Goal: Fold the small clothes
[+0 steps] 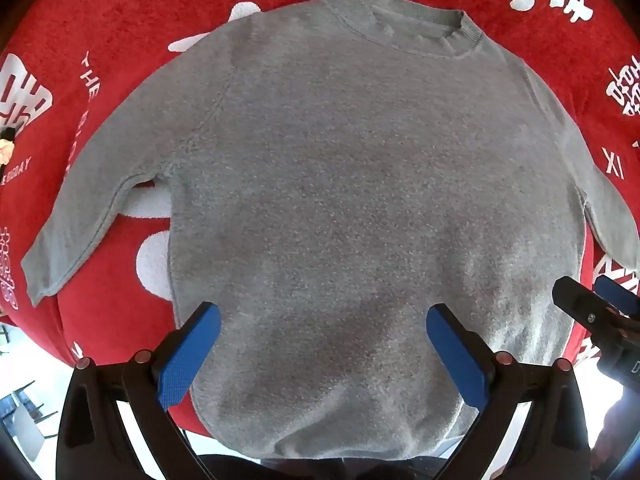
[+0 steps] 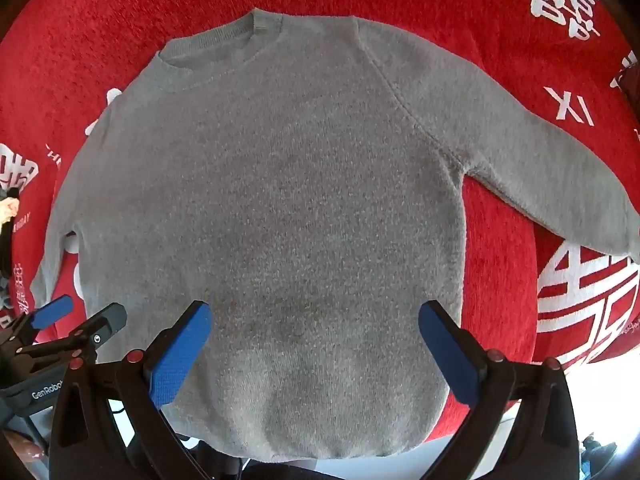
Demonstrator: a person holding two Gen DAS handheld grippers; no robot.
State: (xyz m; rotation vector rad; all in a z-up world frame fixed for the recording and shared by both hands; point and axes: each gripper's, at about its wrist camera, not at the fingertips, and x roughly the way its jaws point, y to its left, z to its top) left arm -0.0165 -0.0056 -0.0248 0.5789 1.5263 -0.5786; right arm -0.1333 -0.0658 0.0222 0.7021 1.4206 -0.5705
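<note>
The grey sweater [image 1: 360,208] lies flat and spread out on the red cloth [image 1: 120,40], filling the middle of both my wrist views. Its ribbed neckline [image 1: 416,32] points to 12 o'clock and its hem [image 1: 340,448] hangs toward 6 o'clock, at the near edge of the cloth. One sleeve [image 1: 84,216] runs out toward 8 o'clock in my left view, lying apart from the body with a sliver of red between them. The other sleeve [image 2: 540,160] stretches toward 3 o'clock in my right view, also flat.

My left gripper [image 1: 322,344] hovers over the lower part of the sweater, its blue pads [image 1: 188,356] spread wide with nothing between them but the knit below. I cannot tell whether the tips touch the fabric. My right gripper [image 2: 314,340] sits the same way over the lower body, jaws wide apart and holding nothing. Each tong shows in the other's view: the right one at 4 o'clock in the left view, the left one at 8 o'clock in the right view, just beside the sweater's side edges.

The red cloth carries white printed characters [image 2: 568,4] and letters around the garment, with a large white emblem [image 2: 580,304] at 4 o'clock in the right view.
</note>
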